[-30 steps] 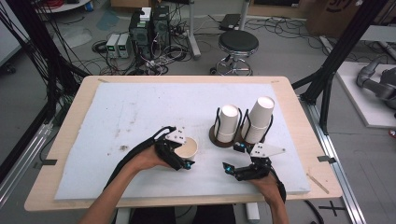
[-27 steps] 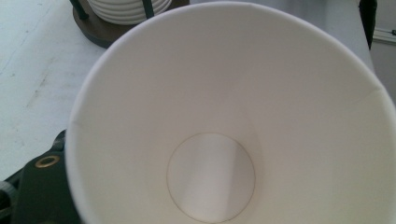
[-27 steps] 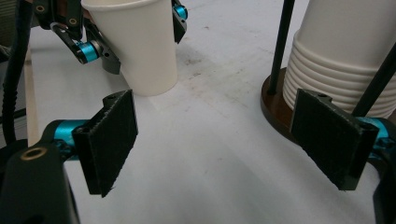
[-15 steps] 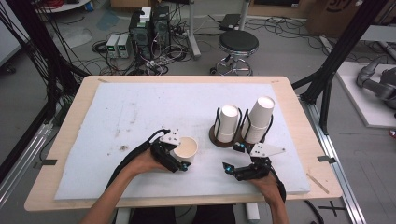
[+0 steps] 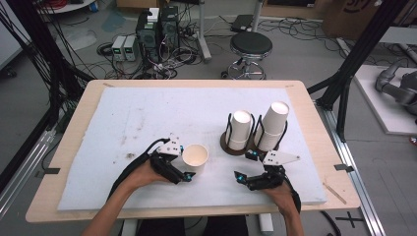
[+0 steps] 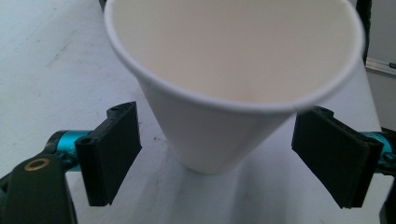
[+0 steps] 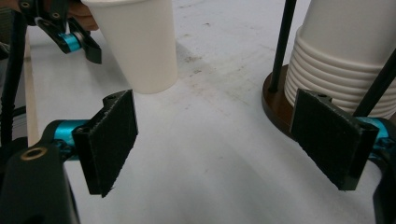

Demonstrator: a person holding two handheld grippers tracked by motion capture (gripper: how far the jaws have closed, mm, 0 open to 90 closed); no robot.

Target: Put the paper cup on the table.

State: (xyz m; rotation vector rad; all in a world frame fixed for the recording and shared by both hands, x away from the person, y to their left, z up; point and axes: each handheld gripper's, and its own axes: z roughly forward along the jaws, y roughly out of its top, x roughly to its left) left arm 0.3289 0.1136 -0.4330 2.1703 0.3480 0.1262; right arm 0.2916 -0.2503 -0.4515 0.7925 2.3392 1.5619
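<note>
In the left gripper view the paper cup [image 6: 233,88] is cut off at the top of the frame, so we see only part of its rim. In the right gripper view the stacked cups [image 7: 345,60] at the upper right are also cropped, and we cannot count them there. The person's forearms run off the bottom of the high view.

The left hand-held gripper [image 5: 186,169] sits at the lower left of centre in the high view, just beside the paper cup [image 5: 195,158]. Its jaws have just been opening. The cup stands between them, and we see a clear gap on each side between the black pads [image 6: 114,149] and the cup wall, so nothing is gripped. The cup rests upright on the worktop [image 5: 147,113], near the middle of the frame's lower half.

The right hand-held gripper [image 5: 246,169] lies at the lower right of centre, its jaws spread wide with only bare worktop between them. It touches none of the cups.

The cup is plain white paper, a smooth tapered cone with a rolled rim. The pads look like matt black foam, rectangular, on teal mounts. The worktop is a white sheet, slightly scuffed and speckled, on a pale wooden board. Two stacks of ribbed white cups stand in a black wire holder [image 5: 253,130] on round dark bases [image 5: 231,147].
</note>
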